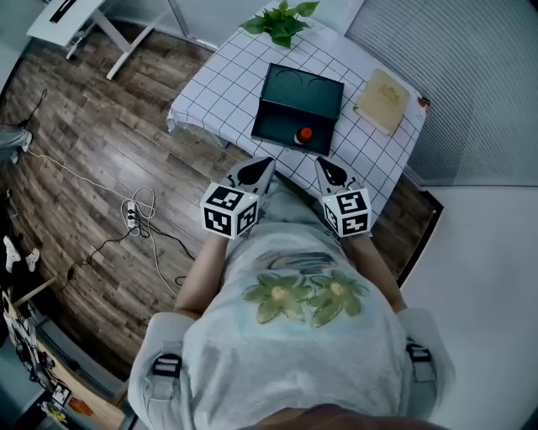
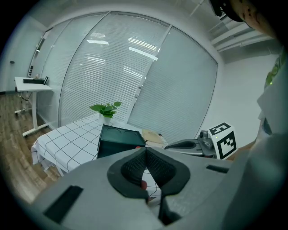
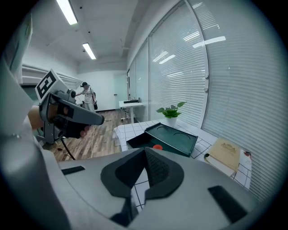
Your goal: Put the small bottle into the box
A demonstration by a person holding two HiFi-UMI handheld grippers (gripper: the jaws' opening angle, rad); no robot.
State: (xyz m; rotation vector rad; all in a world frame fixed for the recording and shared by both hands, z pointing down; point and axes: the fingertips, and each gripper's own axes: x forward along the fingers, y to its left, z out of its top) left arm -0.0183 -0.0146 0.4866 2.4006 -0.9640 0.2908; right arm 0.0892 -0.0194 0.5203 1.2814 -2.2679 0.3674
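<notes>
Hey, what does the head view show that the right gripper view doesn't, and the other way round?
Only the head view: the power strip on the wood floor and the person's flower-print shirt.

Only the right gripper view: the ceiling lights and a distant person standing far down the room.

Both: the checked table, the dark green box, the red-capped small bottle at the box's near edge, the plant, the tan book and the left gripper.
</notes>
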